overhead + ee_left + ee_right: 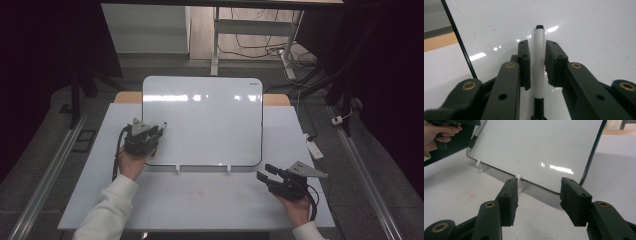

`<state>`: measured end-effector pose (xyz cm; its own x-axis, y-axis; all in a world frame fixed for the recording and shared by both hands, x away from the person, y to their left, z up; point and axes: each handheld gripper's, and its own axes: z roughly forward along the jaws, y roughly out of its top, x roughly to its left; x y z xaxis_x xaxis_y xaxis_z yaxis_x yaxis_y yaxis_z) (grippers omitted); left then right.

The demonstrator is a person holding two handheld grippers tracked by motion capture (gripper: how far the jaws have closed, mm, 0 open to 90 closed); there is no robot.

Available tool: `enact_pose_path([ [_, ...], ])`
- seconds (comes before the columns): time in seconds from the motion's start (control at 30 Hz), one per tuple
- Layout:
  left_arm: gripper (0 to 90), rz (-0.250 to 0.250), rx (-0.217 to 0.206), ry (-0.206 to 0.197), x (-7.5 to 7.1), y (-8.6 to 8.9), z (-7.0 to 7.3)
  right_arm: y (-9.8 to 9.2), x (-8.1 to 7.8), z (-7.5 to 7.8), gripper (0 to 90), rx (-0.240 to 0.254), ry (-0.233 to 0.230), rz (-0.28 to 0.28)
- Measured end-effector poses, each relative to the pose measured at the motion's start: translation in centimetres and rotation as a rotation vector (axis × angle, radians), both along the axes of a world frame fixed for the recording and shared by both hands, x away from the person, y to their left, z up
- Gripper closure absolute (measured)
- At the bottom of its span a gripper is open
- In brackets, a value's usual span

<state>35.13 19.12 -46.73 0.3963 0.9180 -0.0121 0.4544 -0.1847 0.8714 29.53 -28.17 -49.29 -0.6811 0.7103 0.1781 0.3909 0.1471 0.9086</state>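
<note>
Left gripper (537, 63) loosely straddles marker (539, 62) at whiteboard (210, 120) left edge, probably releasing it; right gripper (539, 200) half-open, empty. Next: retract.

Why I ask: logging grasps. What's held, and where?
Nothing is clamped: the white marker sits mid-barrel between the left gripper's slightly open jaws; the right gripper is empty.

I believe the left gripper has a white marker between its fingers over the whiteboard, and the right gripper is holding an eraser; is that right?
Not quite: the right gripper holds nothing. The right gripper view shows its fingers apart with only table between them, in front of the whiteboard. The rest stands: the left gripper view shows the white marker between the left gripper fingers.
</note>
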Motion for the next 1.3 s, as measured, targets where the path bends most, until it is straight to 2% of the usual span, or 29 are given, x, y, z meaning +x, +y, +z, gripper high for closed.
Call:
enact_pose_path([
  [0.17, 62.6, -0.046, -0.032, -0.009, -0.8, 0.5, 0.6, -0.1, 0.1, 0.0, 47.8, 0.002, -0.001, 0.004],
  [0.3, 51.5, -0.158, -0.096, 0.031, -1.9, 1.2, 0.9, -0.4, 0.2, -0.1, 47.3, -0.004, -0.003, 0.012],
  [0.47, 40.8, -0.224, -0.124, 0.070, -3.5, 1.8, 1.2, -0.7, 0.4, -0.2, 46.6, -0.026, -0.010, 0.010],
  [0.6, 37.7, -0.262, -0.131, 0.090, -4.8, 2.3, 1.1, -1.0, 0.3, -0.1, 46.5, -0.058, -0.030, 0.014],
  [0.77, 35.8, -0.280, -0.137, 0.115, -6.6, 3.2, 0.4, -1.3, 0.3, -0.3, 46.5, -0.090, -0.040, 0.009],
  [0.97, 33.7, -0.279, -0.124, 0.144, -8.6, 4.6, -1.2, -1.7, 0.3, -0.4, 46.5, -0.109, -0.045, 0.001],
  [1.2, 31.7, -0.269, -0.116, 0.174, -10.2, 6.2, -3.0, -2.2, 0.2, -0.6, 46.5, -0.136, -0.061, -0.009],
  [1.3, 31.1, -0.267, -0.118, 0.182, -10.8, 6.6, -3.4, -2.2, 0.1, -0.7, 46.4, -0.165, -0.073, -0.011],
])
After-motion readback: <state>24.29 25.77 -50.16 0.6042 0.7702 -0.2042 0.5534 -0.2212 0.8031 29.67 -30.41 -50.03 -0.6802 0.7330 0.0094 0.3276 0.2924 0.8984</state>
